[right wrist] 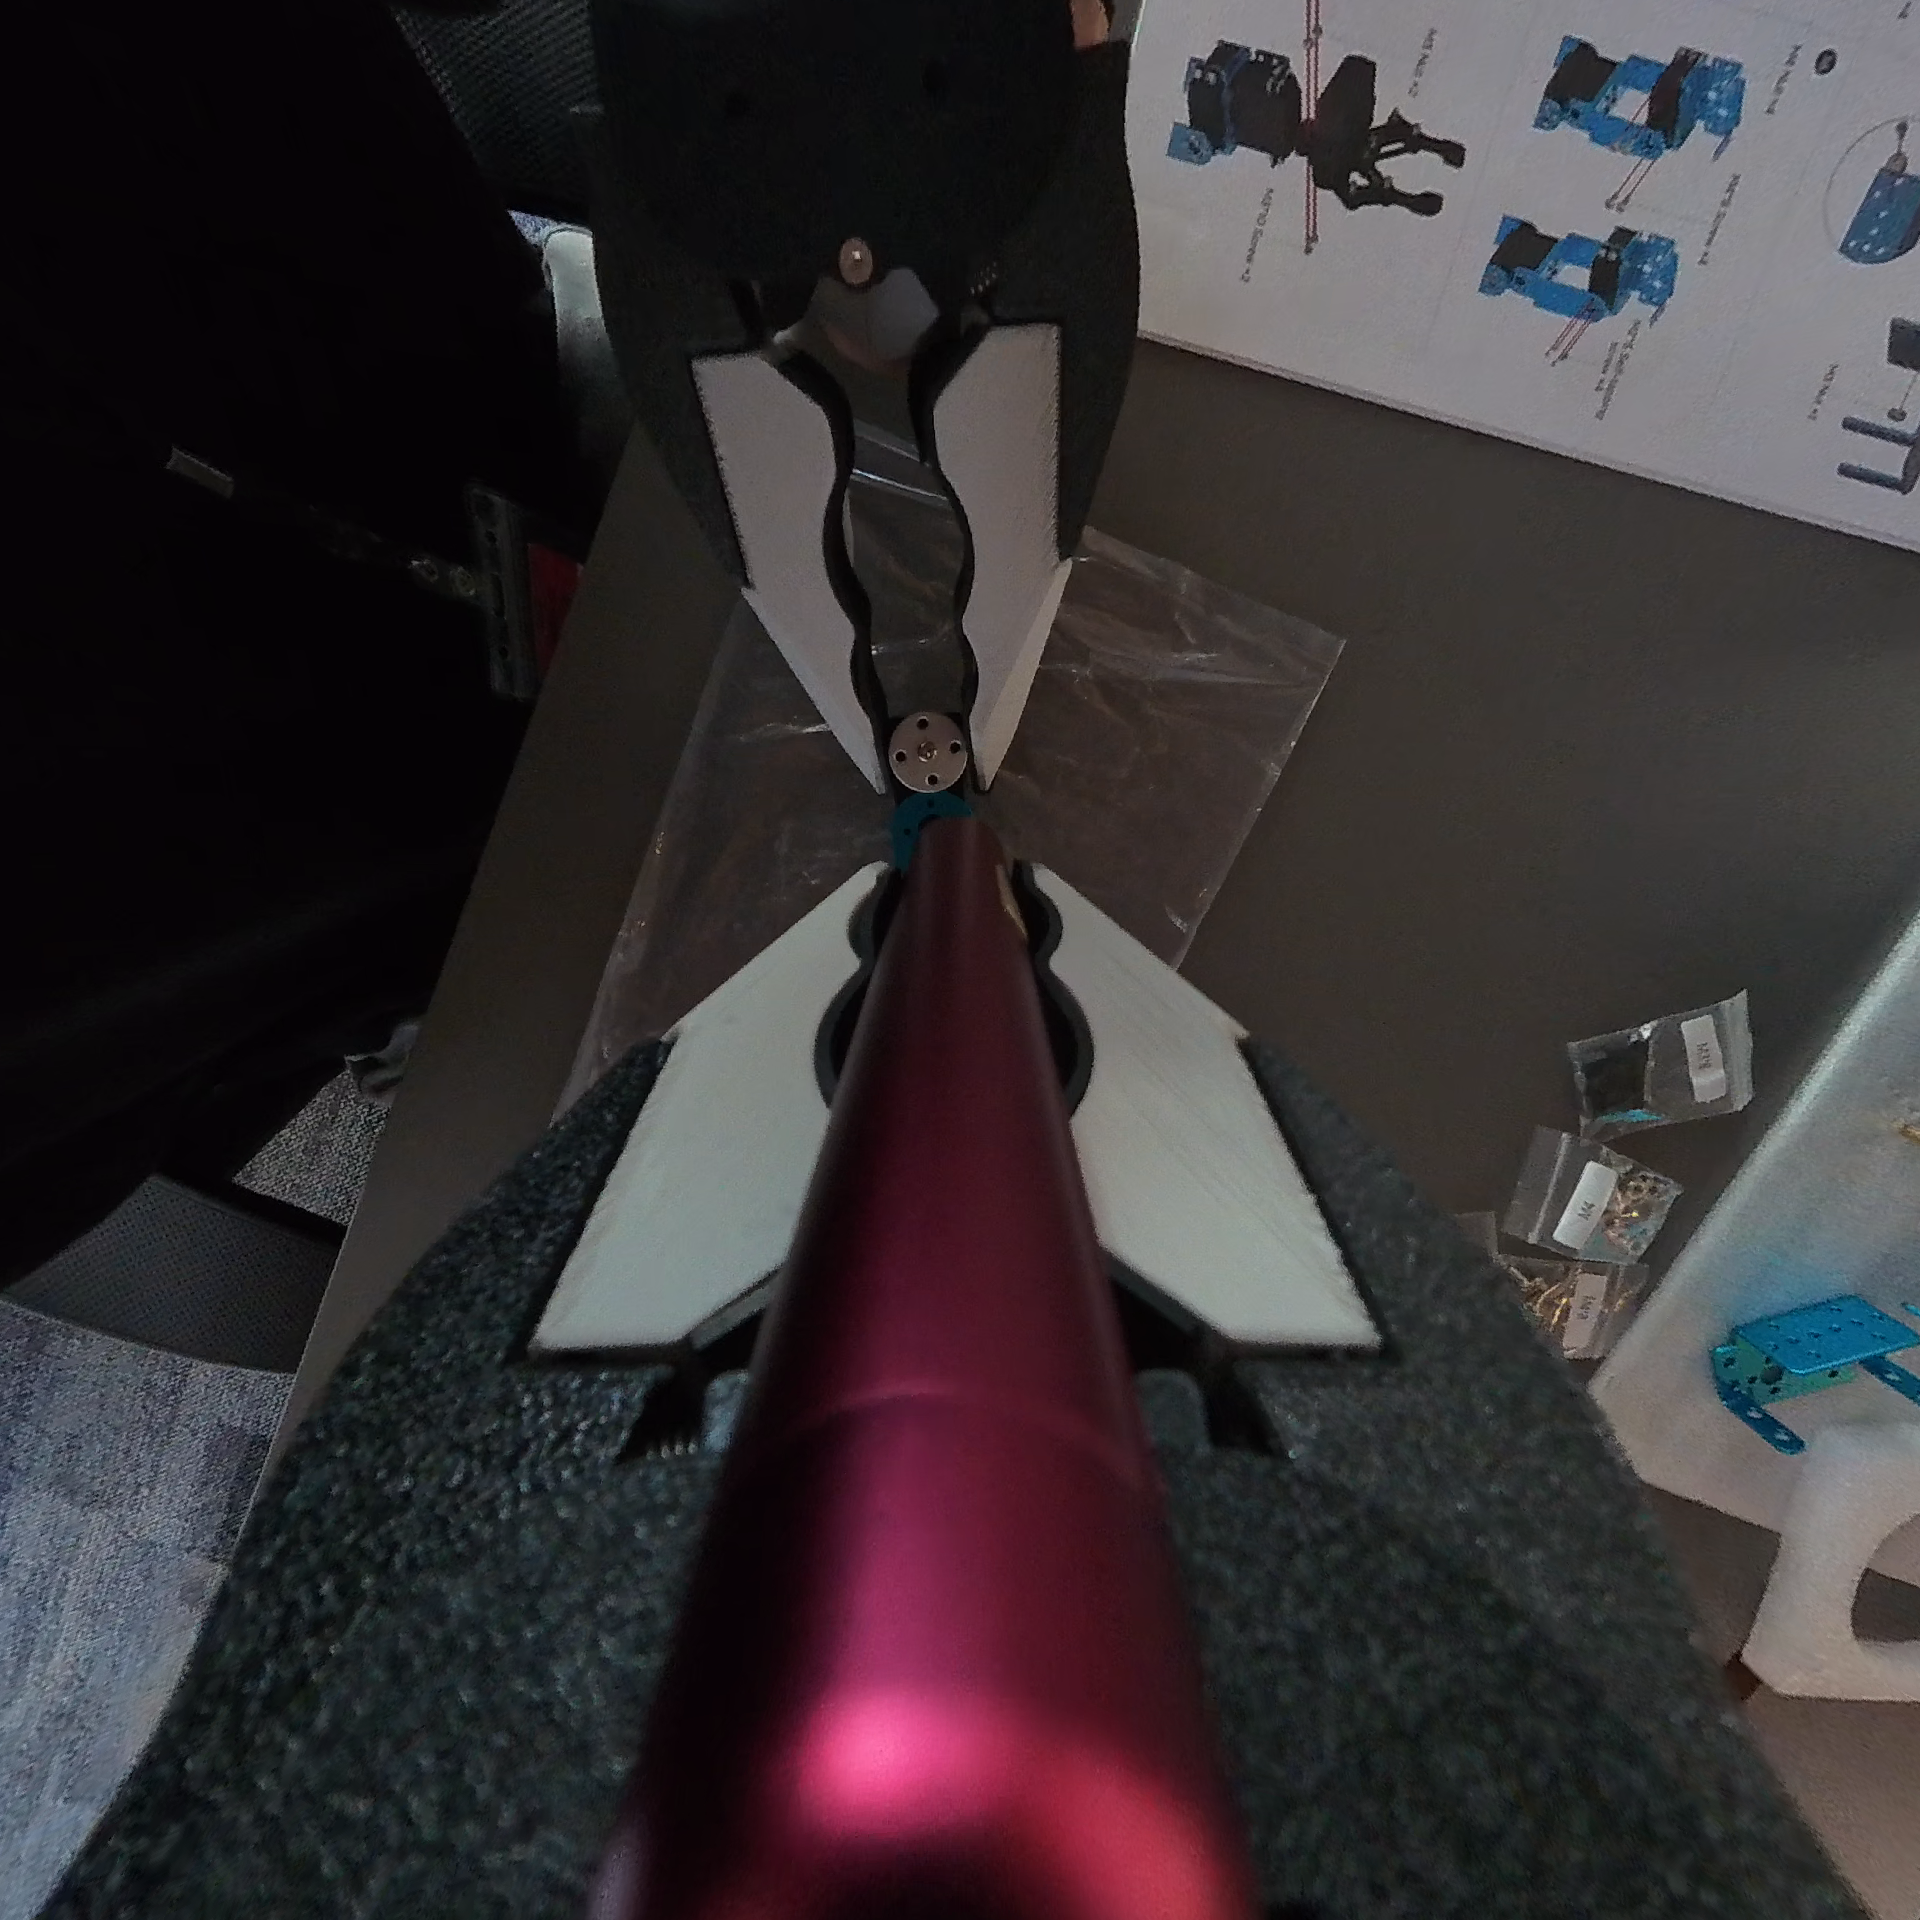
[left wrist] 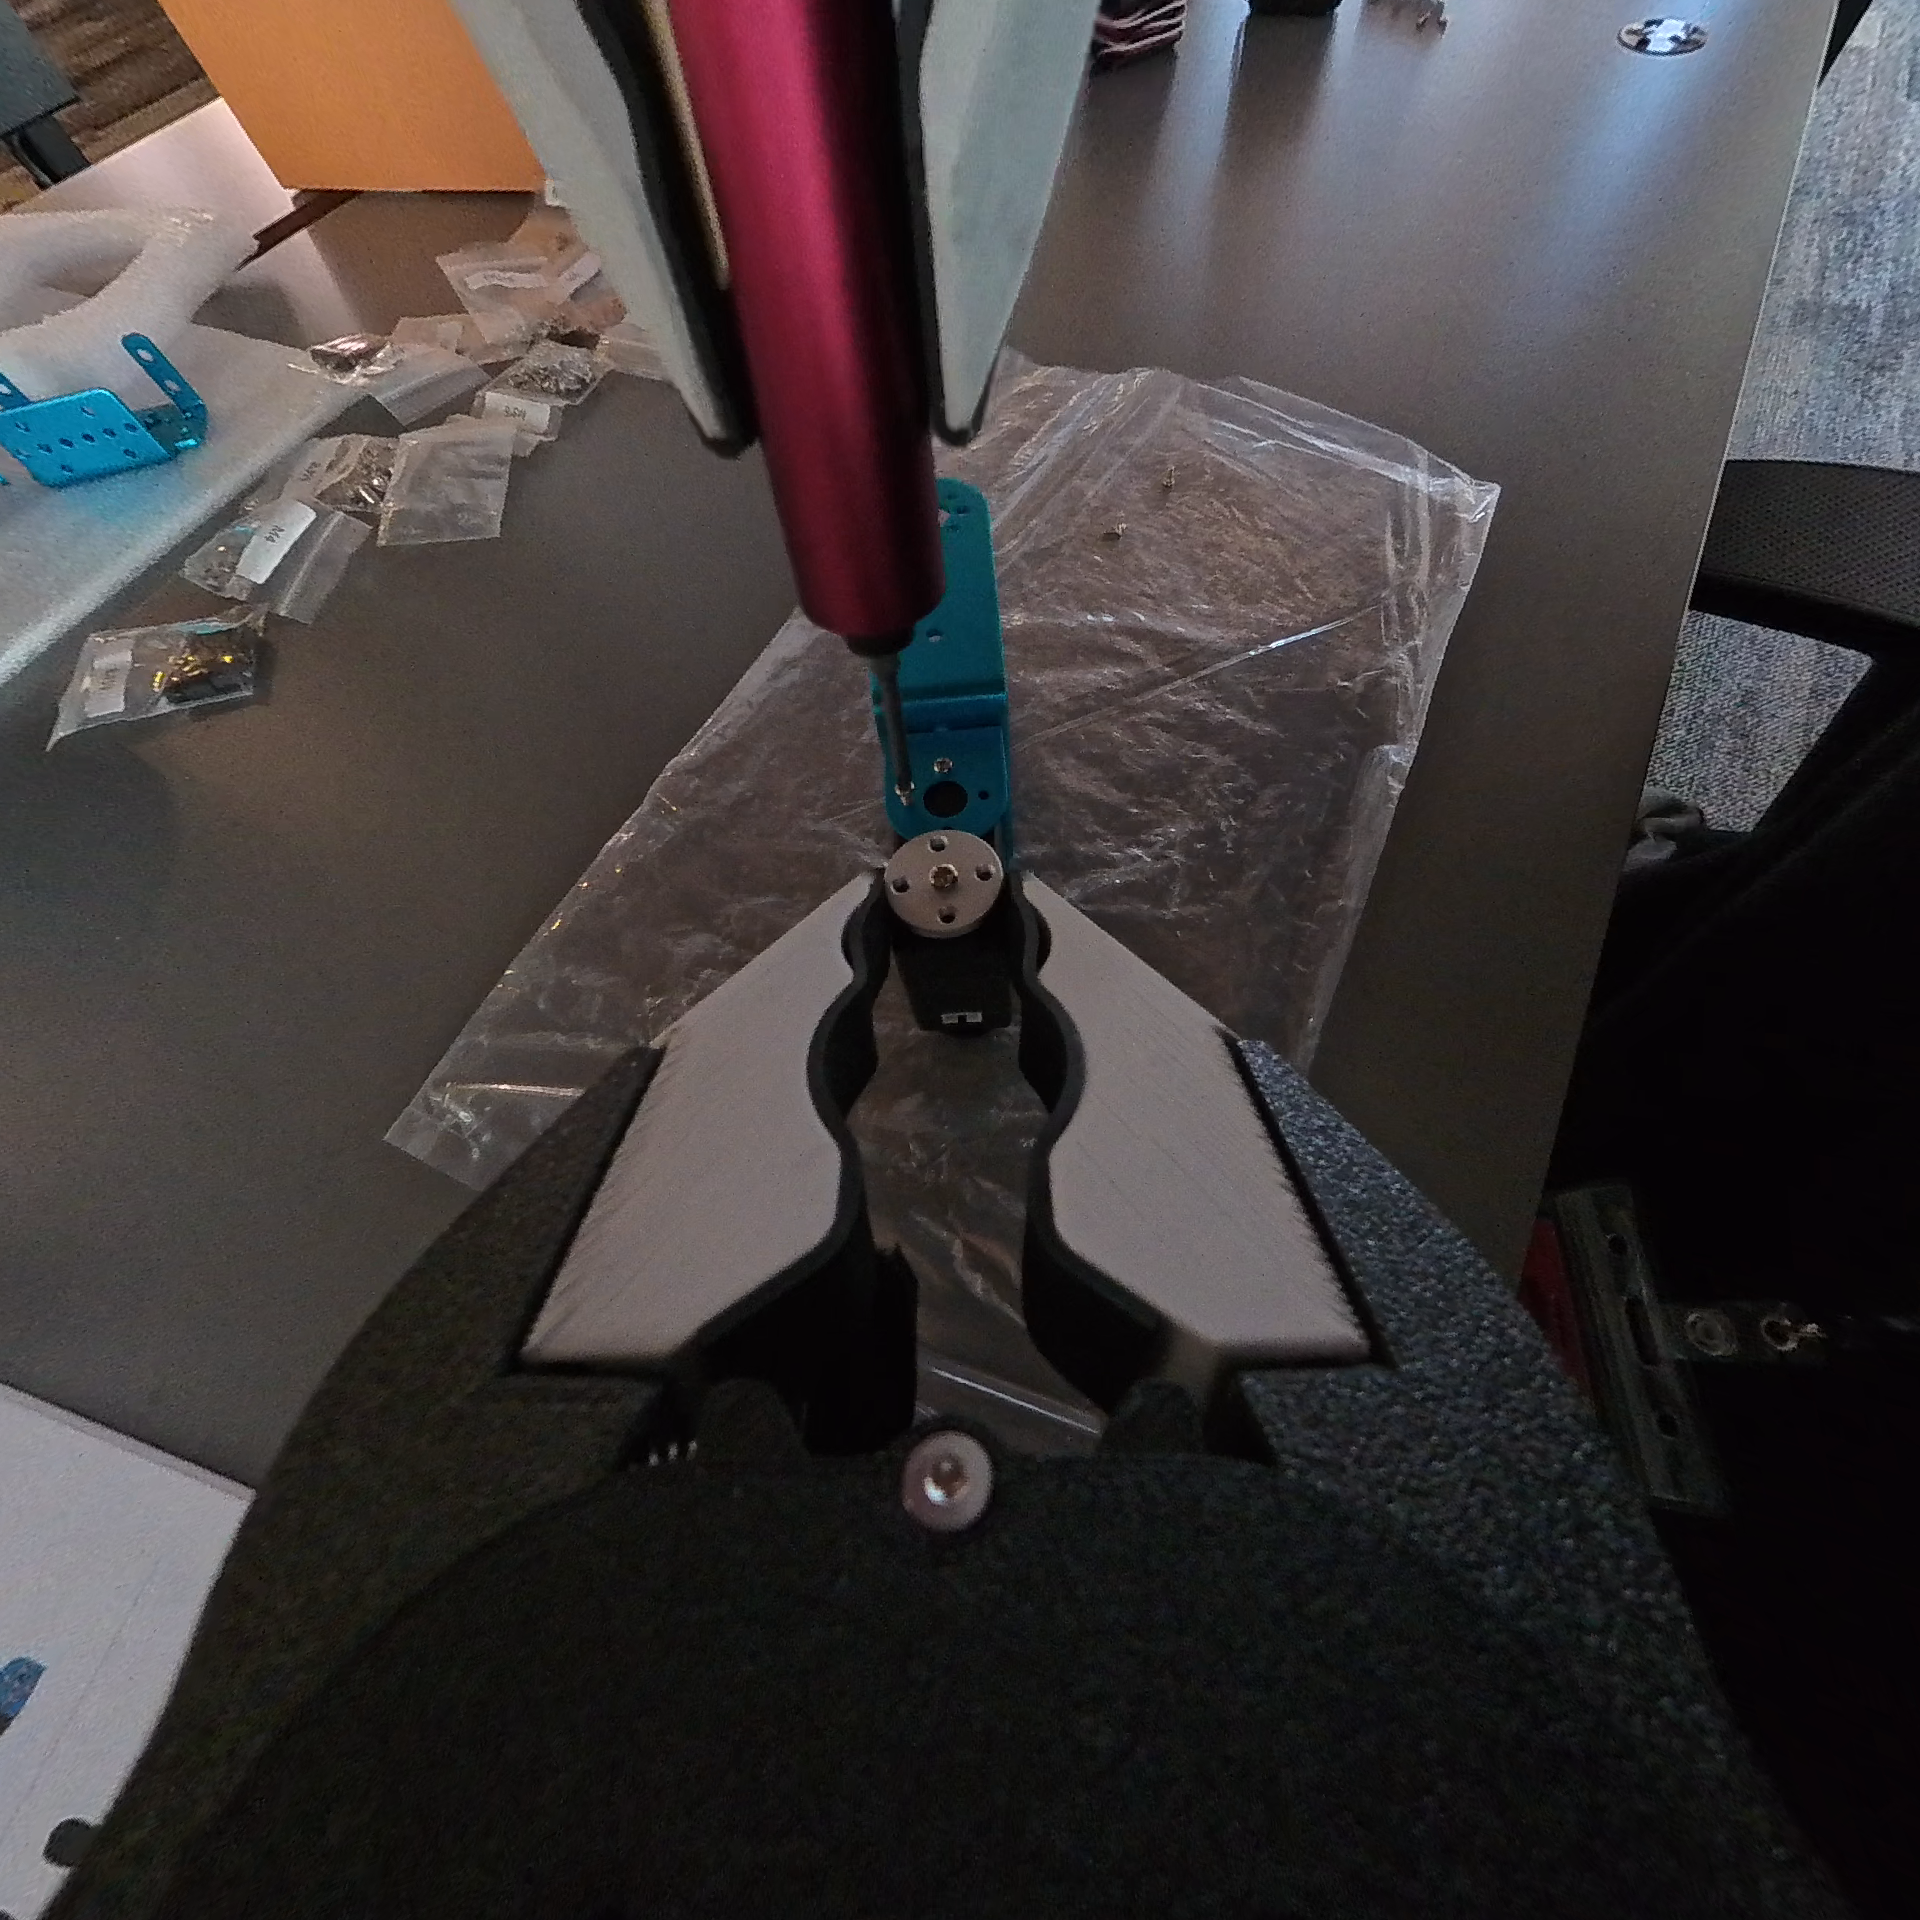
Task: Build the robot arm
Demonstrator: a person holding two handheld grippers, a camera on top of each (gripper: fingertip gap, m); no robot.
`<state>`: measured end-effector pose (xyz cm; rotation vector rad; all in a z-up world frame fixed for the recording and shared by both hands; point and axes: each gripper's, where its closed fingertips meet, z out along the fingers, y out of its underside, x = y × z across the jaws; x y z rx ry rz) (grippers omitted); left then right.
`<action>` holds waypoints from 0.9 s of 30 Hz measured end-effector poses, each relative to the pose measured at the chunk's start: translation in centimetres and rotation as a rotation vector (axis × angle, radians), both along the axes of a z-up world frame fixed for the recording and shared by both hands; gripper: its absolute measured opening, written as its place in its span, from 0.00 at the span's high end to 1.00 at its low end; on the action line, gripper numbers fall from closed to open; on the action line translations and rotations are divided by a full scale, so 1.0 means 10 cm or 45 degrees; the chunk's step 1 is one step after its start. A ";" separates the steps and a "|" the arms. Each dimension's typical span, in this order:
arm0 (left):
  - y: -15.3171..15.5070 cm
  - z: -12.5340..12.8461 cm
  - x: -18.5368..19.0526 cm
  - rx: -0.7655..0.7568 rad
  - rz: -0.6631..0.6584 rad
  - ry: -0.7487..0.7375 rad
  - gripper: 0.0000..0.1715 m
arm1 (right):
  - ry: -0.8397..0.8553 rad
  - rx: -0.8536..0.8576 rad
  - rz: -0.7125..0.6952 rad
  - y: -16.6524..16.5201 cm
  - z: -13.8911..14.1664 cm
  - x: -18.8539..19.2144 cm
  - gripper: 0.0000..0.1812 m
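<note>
— Looked how? Black, grainy-textured left gripper (left wrist: 948,904) body, two pale grey wedge fingers (left wrist: 727,1122) edged with wavy black pads.
— Anything else? One silver screw (left wrist: 945,1492) behind those fingers. Same build on the right gripper (right wrist: 961,894).

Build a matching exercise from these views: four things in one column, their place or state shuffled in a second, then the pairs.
Things:
1. magenta screwdriver
2. black servo
3. small parts bags
4. clear plastic sheet

Places or states:
A. spread flat on the table
B. clamped in the right tongs
C. scattered on the table
D. gripped in the left tongs

Pairs: 1-B, 2-D, 3-C, 4-A
</note>
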<state>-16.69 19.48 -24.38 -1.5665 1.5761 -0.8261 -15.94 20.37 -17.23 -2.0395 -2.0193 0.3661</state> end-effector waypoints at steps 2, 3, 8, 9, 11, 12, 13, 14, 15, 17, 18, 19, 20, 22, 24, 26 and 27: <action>0.00 0.00 0.00 -0.002 -0.001 0.000 0.88 | -0.023 0.013 0.019 -0.01 0.00 0.00 0.87; -0.01 0.00 0.00 0.004 -0.002 0.001 0.88 | -0.023 0.011 0.015 -0.01 0.00 -0.01 0.88; -0.01 0.00 0.00 0.006 0.002 0.001 0.88 | 0.007 0.015 -0.005 0.03 0.01 -0.01 0.87; 0.00 0.00 0.00 0.003 0.001 0.001 0.88 | 0.013 0.017 -0.005 0.03 0.01 -0.01 0.87; -0.01 0.00 0.00 0.003 0.000 0.001 0.88 | 0.031 0.024 -0.002 0.03 0.01 -0.02 0.87; -0.01 0.00 0.00 0.002 -0.001 0.001 0.88 | 0.045 0.028 -0.003 0.04 0.01 -0.03 0.87; -0.01 0.00 0.00 0.001 -0.002 0.001 0.88 | 0.057 0.031 -0.006 0.05 0.01 -0.04 0.87; -0.01 0.00 0.00 0.000 -0.002 0.001 0.88 | 0.065 0.027 -0.002 0.04 0.02 -0.04 0.87; -0.01 0.00 0.00 -0.001 -0.002 0.001 0.88 | 0.073 0.029 0.003 0.04 0.02 -0.05 0.87; -0.01 0.00 0.00 -0.001 -0.004 0.001 0.88 | 0.082 0.020 0.006 0.03 0.02 -0.06 0.87; -0.01 0.00 0.00 0.001 -0.004 0.002 0.88 | 0.087 0.024 0.018 0.03 0.02 -0.06 0.87; -0.01 0.00 0.00 0.001 -0.004 0.002 0.88 | 0.094 0.026 0.029 0.02 0.02 -0.06 0.88; -0.01 0.00 0.00 0.001 -0.005 0.002 0.88 | 0.100 0.026 0.041 0.01 0.02 -0.07 0.88; -0.01 0.00 0.00 0.000 -0.003 0.002 0.88 | 0.110 0.028 0.047 0.01 0.02 -0.07 0.88; -0.01 0.00 0.00 -0.005 -0.001 0.002 0.88 | 0.130 0.015 0.036 0.03 0.02 -0.08 0.88; -0.01 0.00 0.00 -0.007 -0.002 0.002 0.88 | 0.147 -0.001 0.026 0.03 0.02 -0.08 0.89; -0.01 0.00 0.00 -0.006 -0.002 0.002 0.88 | 0.153 -0.005 0.024 0.04 0.02 -0.08 0.89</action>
